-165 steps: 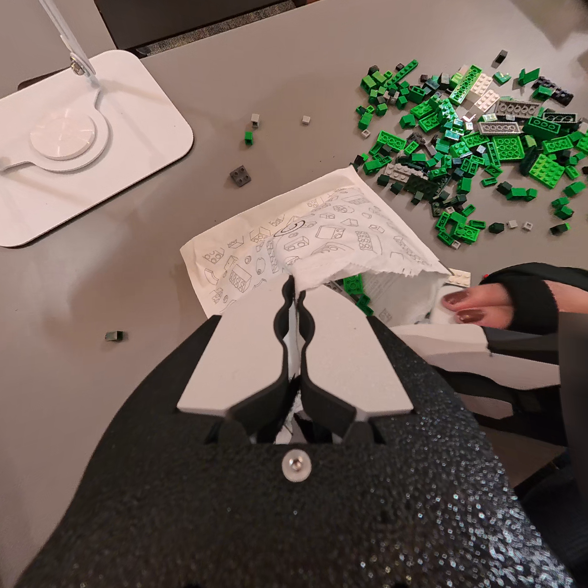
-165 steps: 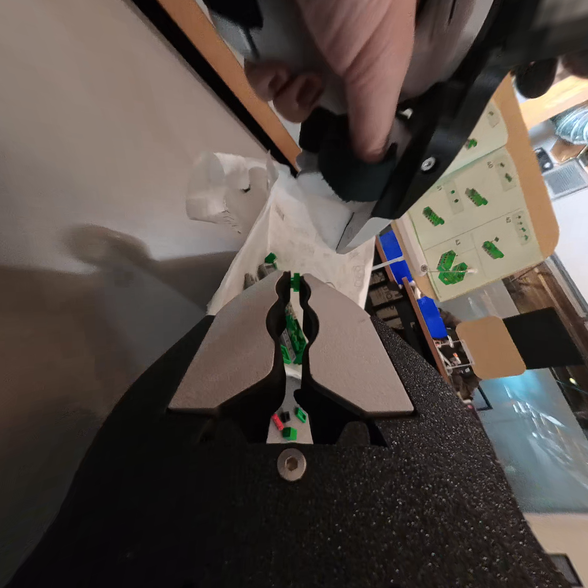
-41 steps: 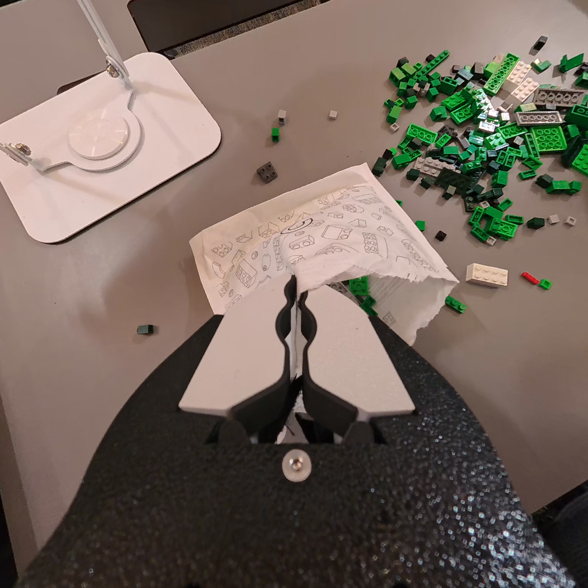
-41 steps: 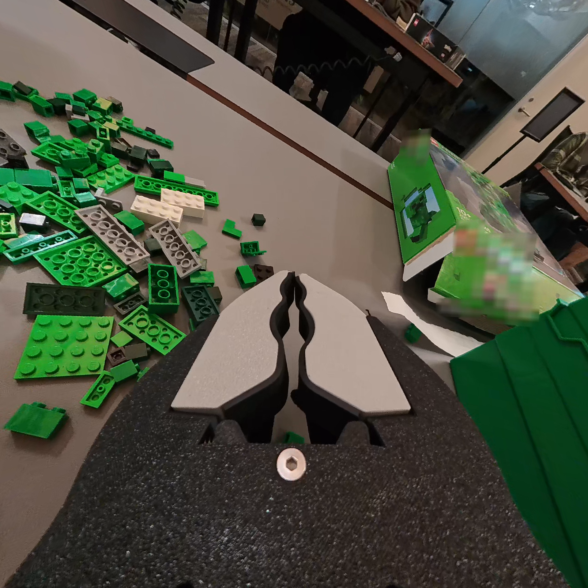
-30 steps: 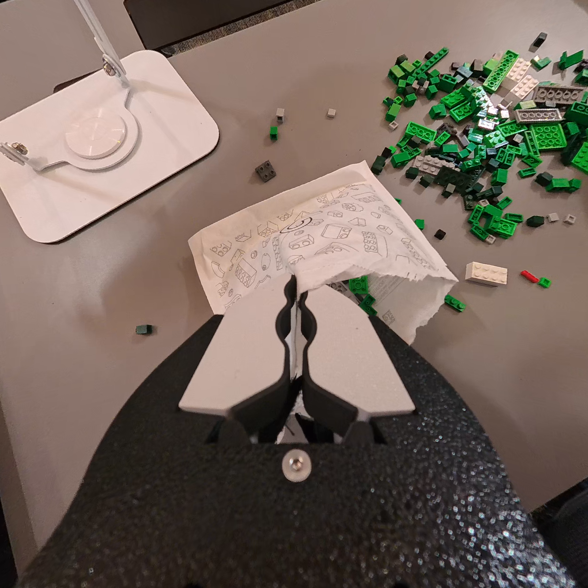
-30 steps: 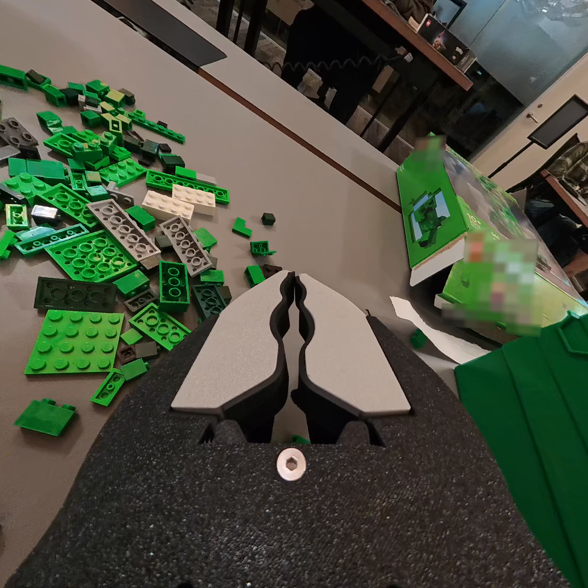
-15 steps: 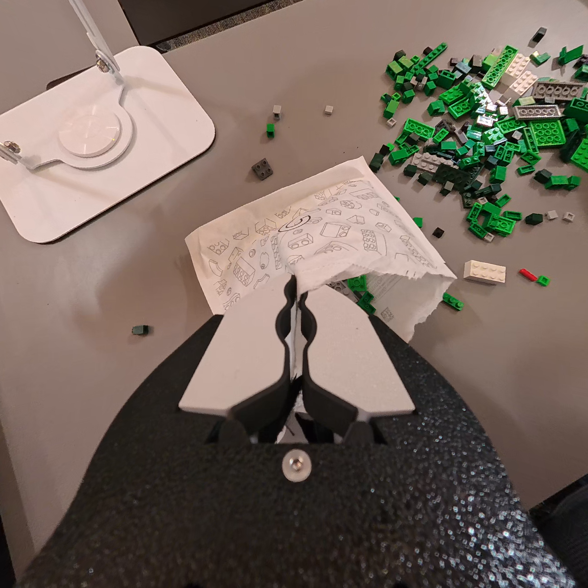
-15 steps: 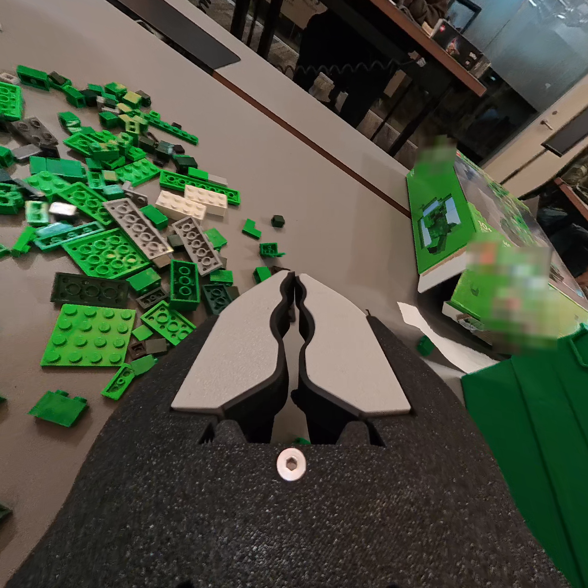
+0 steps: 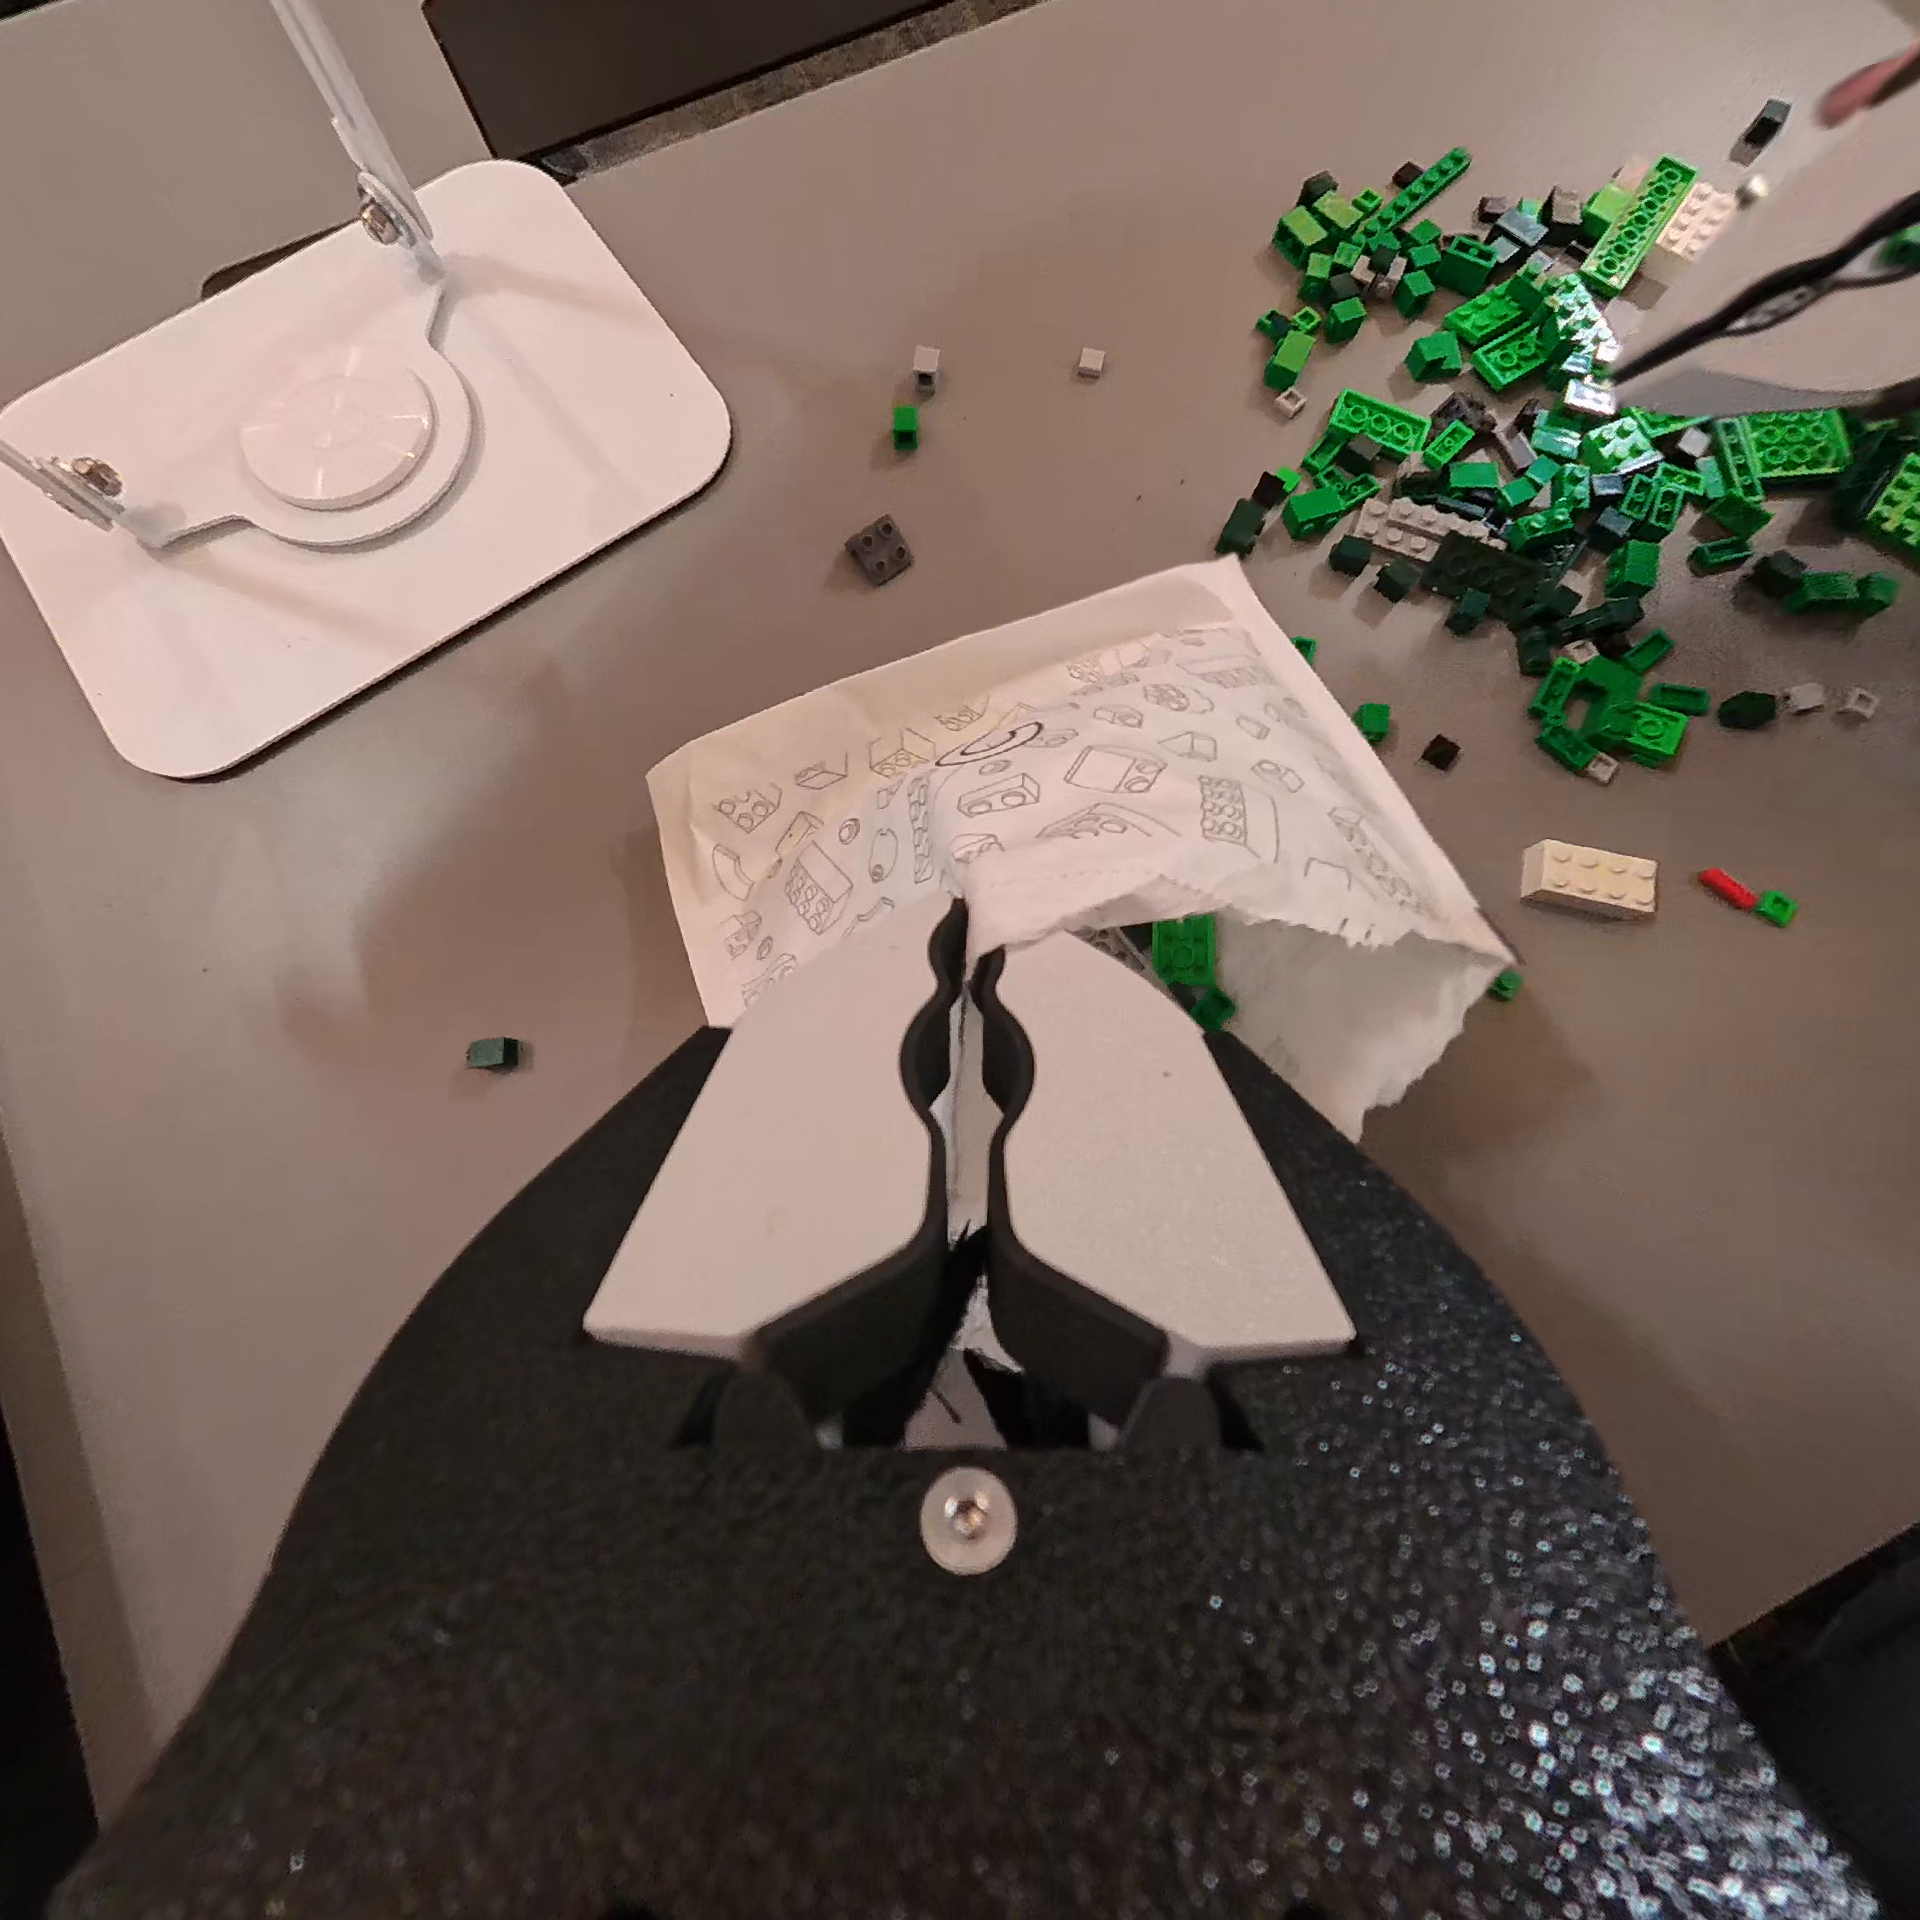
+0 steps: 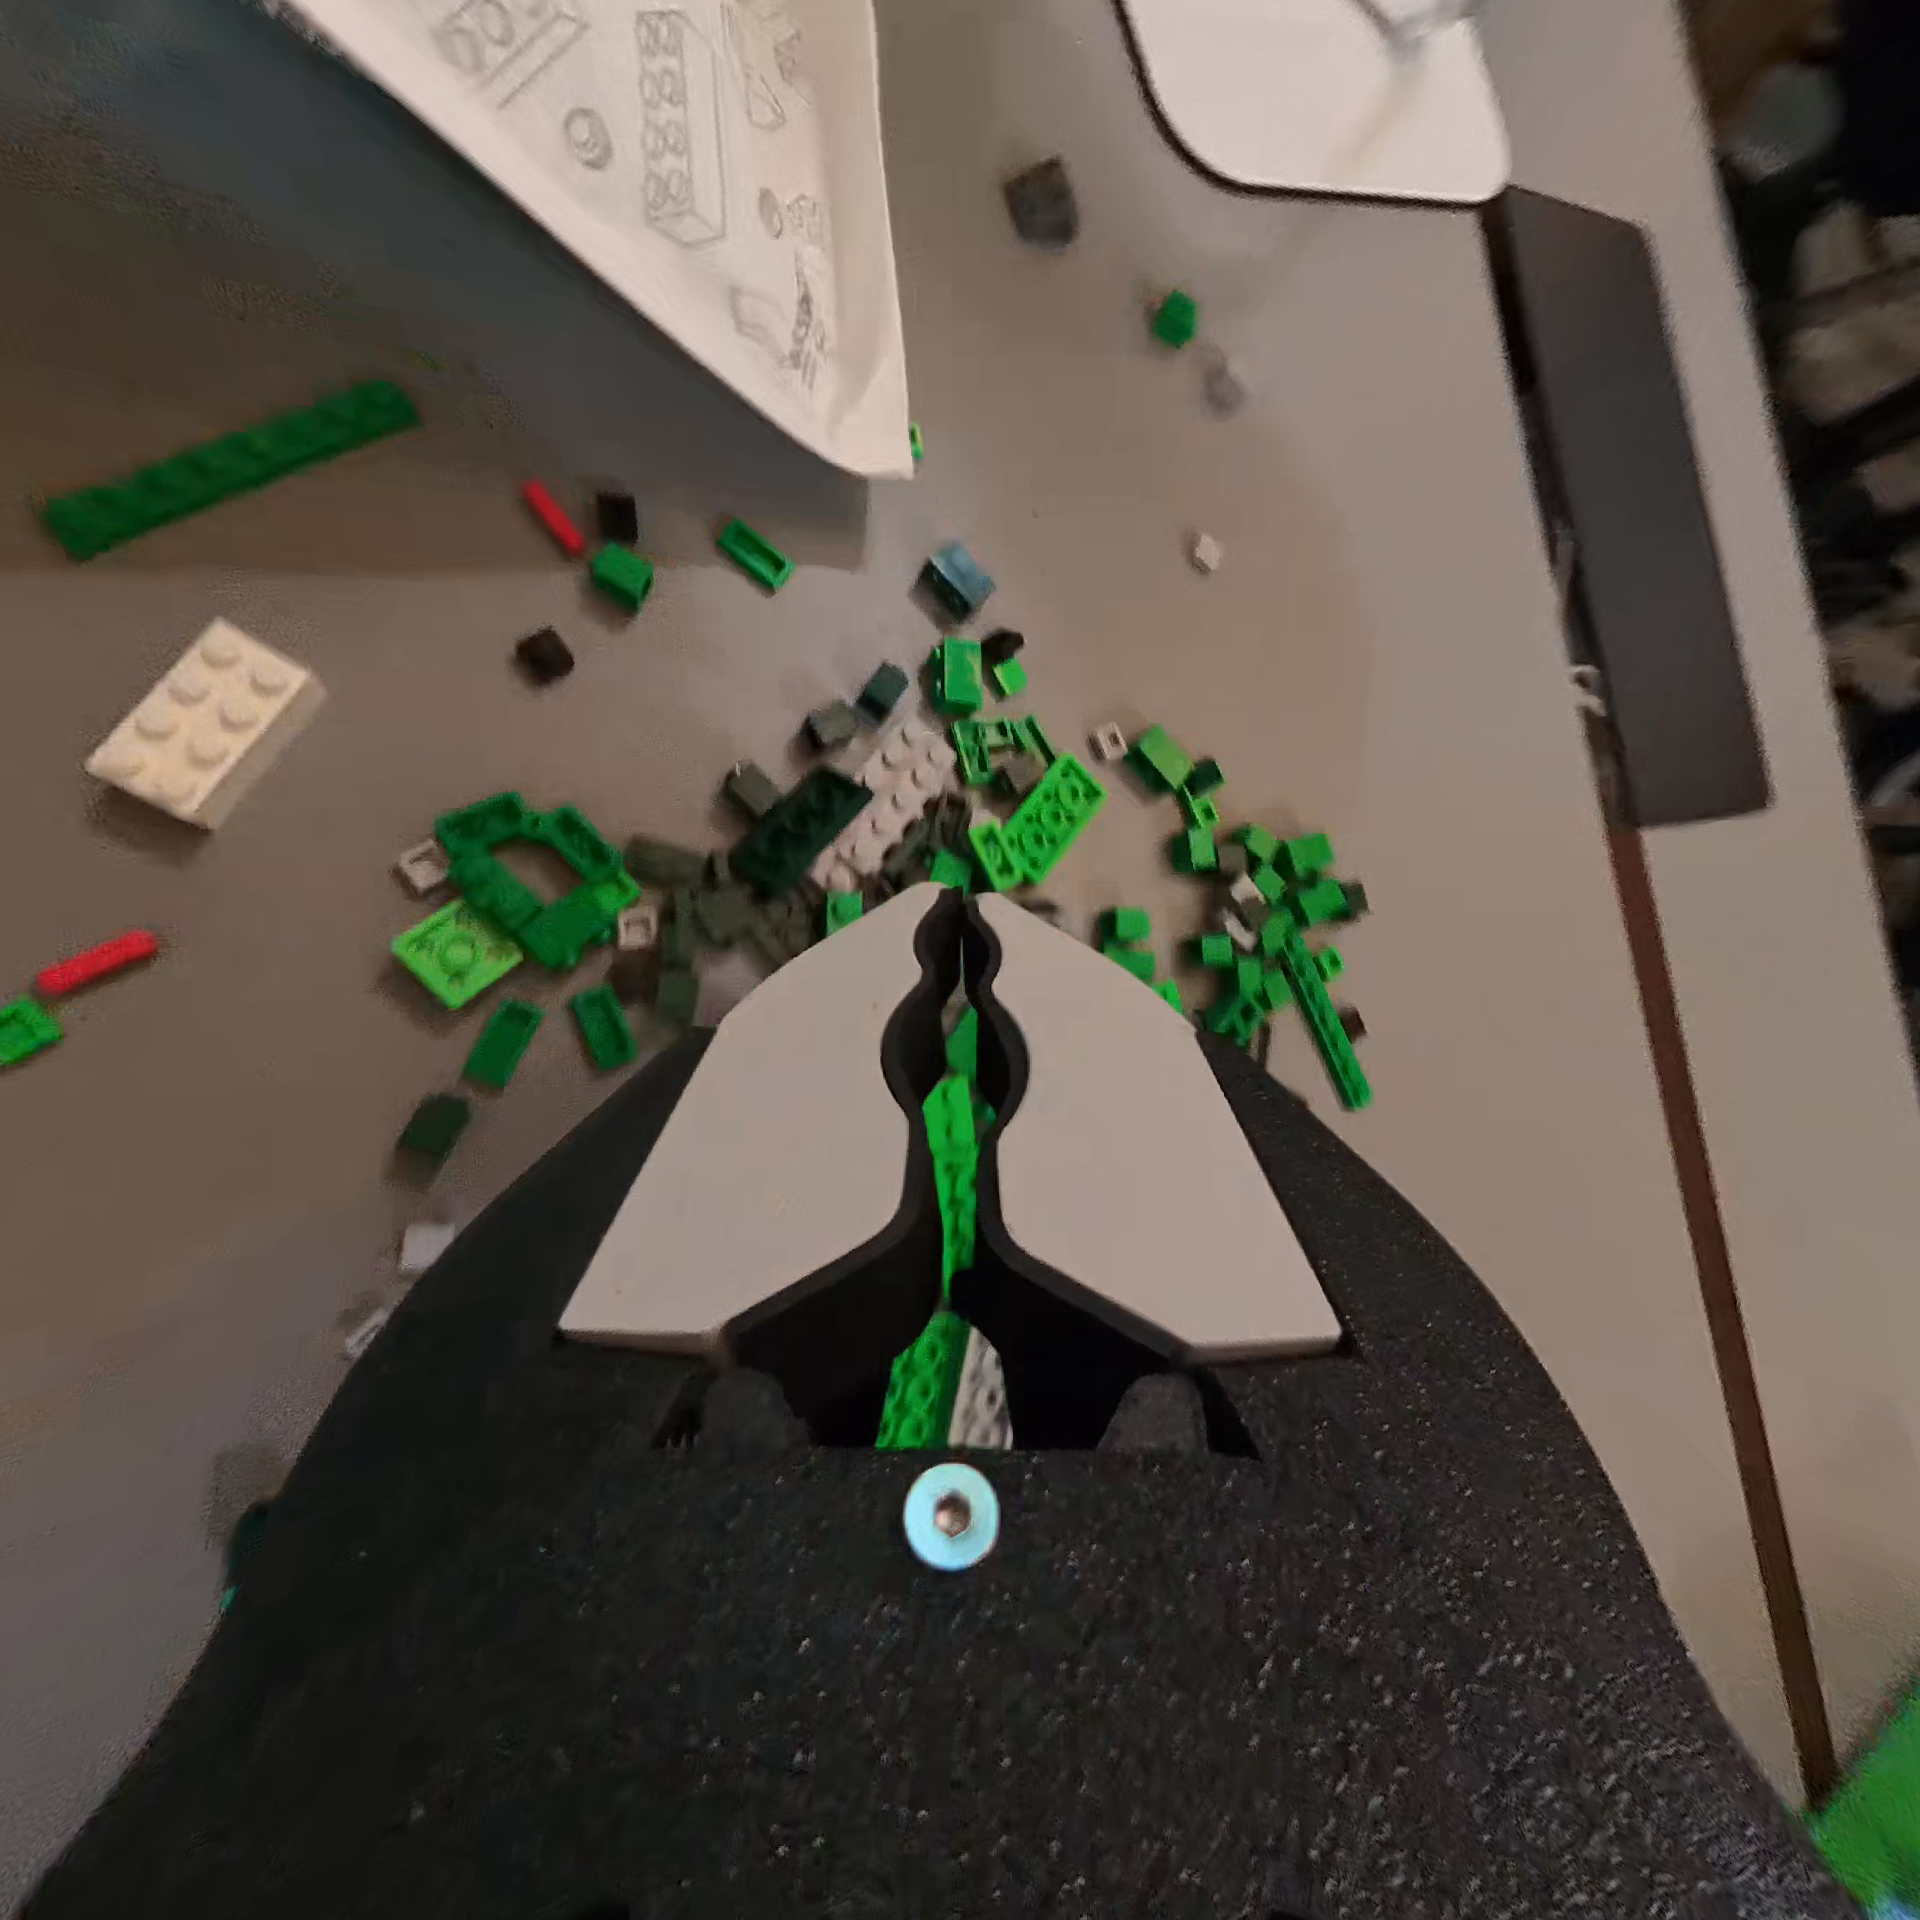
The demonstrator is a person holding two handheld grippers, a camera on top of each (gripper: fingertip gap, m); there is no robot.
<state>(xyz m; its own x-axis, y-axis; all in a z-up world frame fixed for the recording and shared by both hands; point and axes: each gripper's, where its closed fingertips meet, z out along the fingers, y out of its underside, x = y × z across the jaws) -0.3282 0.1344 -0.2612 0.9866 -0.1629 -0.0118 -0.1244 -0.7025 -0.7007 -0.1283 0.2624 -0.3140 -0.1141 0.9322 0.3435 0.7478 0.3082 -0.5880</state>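
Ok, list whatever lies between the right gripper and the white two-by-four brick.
Only loose pieces on the grey table: from the right gripper, jaws shut, the line to the white two-by-four brick crosses dark green bricks and a green open-frame piece. The white printed paper bag sits clear of that line.

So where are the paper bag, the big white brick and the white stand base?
paper bag point(image 9: 1091, 769), left wrist view, on its printed upper face.
white brick point(image 9: 1588, 878), left wrist view, on its studded top.
white stand base point(image 9: 343, 540), left wrist view, on its flat plate.
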